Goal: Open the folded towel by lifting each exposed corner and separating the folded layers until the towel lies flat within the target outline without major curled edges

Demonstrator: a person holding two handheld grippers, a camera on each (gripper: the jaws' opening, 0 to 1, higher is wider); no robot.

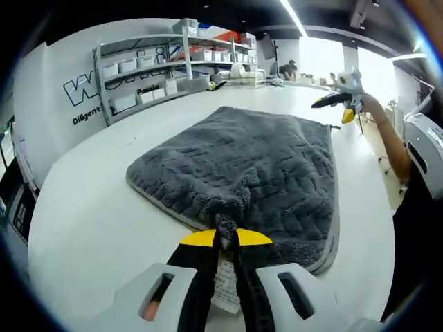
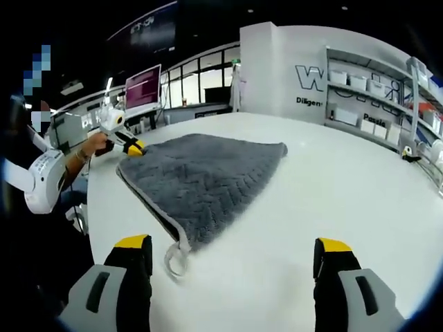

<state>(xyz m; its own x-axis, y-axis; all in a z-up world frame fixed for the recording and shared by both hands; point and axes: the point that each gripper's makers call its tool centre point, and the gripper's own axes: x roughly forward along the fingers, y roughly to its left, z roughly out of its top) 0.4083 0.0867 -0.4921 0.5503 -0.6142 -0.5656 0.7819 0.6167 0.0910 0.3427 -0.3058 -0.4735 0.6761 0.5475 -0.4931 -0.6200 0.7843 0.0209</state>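
My left hand-held gripper pinches a corner of the towel, which lies mid-tabletop. My right hand-held gripper hovers, jaws wide. Shelf bins: contents unreadable.

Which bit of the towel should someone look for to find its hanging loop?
Start at the white table and find the grey towel lying on it. Follow its pale edging to the corner nearest the right gripper. The small loop sticks out there, the only ring on the towel's edge.
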